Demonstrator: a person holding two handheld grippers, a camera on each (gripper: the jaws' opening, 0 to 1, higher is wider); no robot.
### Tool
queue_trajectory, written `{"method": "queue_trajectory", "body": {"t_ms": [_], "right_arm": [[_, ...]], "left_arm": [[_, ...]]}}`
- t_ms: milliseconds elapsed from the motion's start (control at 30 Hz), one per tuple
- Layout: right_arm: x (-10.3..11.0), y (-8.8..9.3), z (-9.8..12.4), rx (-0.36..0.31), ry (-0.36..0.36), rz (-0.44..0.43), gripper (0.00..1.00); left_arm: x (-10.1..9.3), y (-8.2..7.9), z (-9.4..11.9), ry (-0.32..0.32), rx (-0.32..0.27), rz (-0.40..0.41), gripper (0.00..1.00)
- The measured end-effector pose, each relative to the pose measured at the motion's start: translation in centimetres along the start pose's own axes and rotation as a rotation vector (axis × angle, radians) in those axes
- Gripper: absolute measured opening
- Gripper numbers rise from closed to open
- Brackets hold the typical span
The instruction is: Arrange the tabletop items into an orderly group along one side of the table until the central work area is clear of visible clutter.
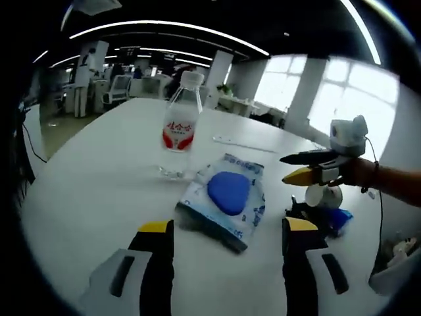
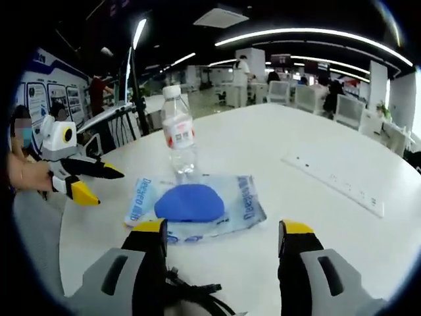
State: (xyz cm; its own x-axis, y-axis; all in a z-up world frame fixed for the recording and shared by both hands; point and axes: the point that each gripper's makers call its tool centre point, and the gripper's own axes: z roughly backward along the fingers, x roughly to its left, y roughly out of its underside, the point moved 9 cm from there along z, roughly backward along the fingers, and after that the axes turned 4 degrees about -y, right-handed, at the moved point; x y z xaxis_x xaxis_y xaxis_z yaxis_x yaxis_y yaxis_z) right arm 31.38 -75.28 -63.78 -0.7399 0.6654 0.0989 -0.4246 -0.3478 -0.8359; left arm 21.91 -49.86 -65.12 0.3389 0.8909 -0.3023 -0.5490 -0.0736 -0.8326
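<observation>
A clear water bottle (image 1: 181, 125) with a red label and white cap stands upright on the white table (image 1: 99, 171). In front of it lies a flat plastic packet (image 1: 228, 192) holding a blue pad. My left gripper (image 1: 228, 227) is open just short of the packet's near edge, with nothing held. My right gripper (image 1: 285, 169) enters from the right in a hand, jaws parted. In the right gripper view, my right gripper (image 2: 223, 228) is open before the packet (image 2: 194, 204), with the bottle (image 2: 179, 135) behind. The left gripper (image 2: 108, 187) shows at the left, also open.
A white roll (image 1: 323, 195) and a blue and black item (image 1: 339, 218) sit under the right gripper. A long white strip (image 2: 335, 184) lies farther out on the table. A black cable (image 2: 194, 289) lies between the right jaws. Chairs and desks stand beyond the table.
</observation>
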Motion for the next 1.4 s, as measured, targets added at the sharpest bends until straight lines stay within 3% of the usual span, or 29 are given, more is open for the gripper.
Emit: {"method": "queue_trajectory", "body": {"t_ms": [133, 300, 433, 700, 1067, 1167, 1400], "right_arm": [[-0.6, 0.0, -0.7, 0.016, 0.015, 0.007, 0.62], [-1.3, -0.1, -1.6, 0.046, 0.038, 0.034, 0.58], [-1.8, -0.1, -2.2, 0.062, 0.043, 0.046, 0.56], [-3.1, 0.2, -2.6, 0.075, 0.052, 0.036, 0.47], [-4.0, 0.4, -3.5, 0.104, 0.036, 0.066, 0.31], [-4.1, 0.3, -3.6, 0.105, 0.042, 0.07, 0.26], [-4.2, 0.4, -3.9, 0.119, 0.066, 0.058, 0.22]], "left_arm": [[-0.8, 0.4, -0.5, -0.002, -0.002, 0.04, 0.62], [-1.7, 0.7, -1.1, -0.017, -0.011, 0.031, 0.55], [-1.9, 1.0, -1.6, -0.049, 0.02, 0.063, 0.53], [-1.8, 1.5, -2.1, -0.108, 0.013, 0.067, 0.44], [-2.2, 2.2, -2.5, -0.124, 0.039, 0.061, 0.32], [-2.2, 2.4, -2.8, -0.129, 0.071, 0.087, 0.3], [-2.3, 2.9, -2.6, -0.143, 0.078, 0.08, 0.23]]}}
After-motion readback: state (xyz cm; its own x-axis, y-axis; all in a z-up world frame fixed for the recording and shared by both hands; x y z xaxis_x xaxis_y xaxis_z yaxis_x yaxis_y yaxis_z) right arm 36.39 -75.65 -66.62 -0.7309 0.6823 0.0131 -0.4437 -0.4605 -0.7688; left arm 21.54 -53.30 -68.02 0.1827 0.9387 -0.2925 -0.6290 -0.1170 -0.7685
